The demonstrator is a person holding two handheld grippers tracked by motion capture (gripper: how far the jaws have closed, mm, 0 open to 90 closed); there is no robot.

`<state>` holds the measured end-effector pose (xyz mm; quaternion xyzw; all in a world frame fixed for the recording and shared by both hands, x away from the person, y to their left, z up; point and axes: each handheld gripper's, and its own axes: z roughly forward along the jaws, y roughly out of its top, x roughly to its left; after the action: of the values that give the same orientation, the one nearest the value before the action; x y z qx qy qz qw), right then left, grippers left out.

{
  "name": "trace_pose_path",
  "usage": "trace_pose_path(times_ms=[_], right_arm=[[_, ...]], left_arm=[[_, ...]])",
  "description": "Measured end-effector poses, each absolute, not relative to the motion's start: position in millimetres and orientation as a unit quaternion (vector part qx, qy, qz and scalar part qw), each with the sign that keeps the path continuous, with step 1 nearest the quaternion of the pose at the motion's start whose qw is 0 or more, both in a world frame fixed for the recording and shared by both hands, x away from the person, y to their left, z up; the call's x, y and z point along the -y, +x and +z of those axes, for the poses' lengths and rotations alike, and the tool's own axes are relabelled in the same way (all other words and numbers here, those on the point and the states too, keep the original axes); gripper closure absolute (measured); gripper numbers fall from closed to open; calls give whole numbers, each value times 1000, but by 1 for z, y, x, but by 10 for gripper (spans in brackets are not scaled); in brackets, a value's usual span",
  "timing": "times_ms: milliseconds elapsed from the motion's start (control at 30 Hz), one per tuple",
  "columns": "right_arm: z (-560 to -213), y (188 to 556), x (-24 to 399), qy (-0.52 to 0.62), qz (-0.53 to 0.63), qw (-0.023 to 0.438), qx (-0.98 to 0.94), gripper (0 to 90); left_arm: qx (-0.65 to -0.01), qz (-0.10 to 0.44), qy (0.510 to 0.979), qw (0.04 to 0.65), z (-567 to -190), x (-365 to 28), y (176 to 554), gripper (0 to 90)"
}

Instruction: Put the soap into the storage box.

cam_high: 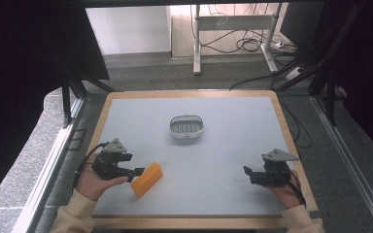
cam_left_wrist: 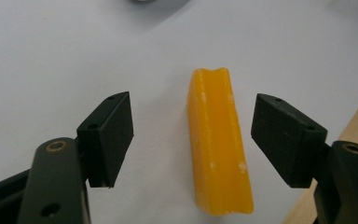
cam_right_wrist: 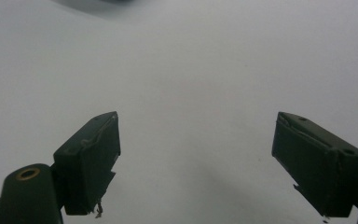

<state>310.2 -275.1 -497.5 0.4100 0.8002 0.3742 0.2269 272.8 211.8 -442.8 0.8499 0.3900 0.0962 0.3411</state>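
Note:
An orange soap-like bar (cam_high: 146,179) lies on the pale table top near the front left. My left gripper (cam_high: 138,171) is just left of it, pointing at its end. In the left gripper view the bar (cam_left_wrist: 219,149) lies lengthwise between the two black jaws, nearer the right one, and neither pad touches it; that gripper (cam_left_wrist: 192,119) is open. My right gripper (cam_high: 246,174) rests near the front right, held low over the table. Its jaws (cam_right_wrist: 196,149) stand wide apart with nothing between them.
A small white oval dish with a slotted floor (cam_high: 173,130) stands at the table's middle, toward the back. The table has a wooden border (cam_high: 291,145). Beyond it are a floor, desk legs and cables (cam_high: 245,43).

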Motion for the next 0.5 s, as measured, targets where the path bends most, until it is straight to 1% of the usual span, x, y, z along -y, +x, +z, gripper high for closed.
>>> trace_pose_path(times_ms=[233,267,500], right_arm=[[-496,309,274,412,375,230,-798,155],[-496,309,274,412,374,230,-798,156],[-496,309,272,408,378,230,-799,156]], left_arm=[[-382,83,856,337,-445,-203,272,288],[-381,74,857,339,-446,-200,272,288],[-385,74,859,330,-450,-193,273,288]])
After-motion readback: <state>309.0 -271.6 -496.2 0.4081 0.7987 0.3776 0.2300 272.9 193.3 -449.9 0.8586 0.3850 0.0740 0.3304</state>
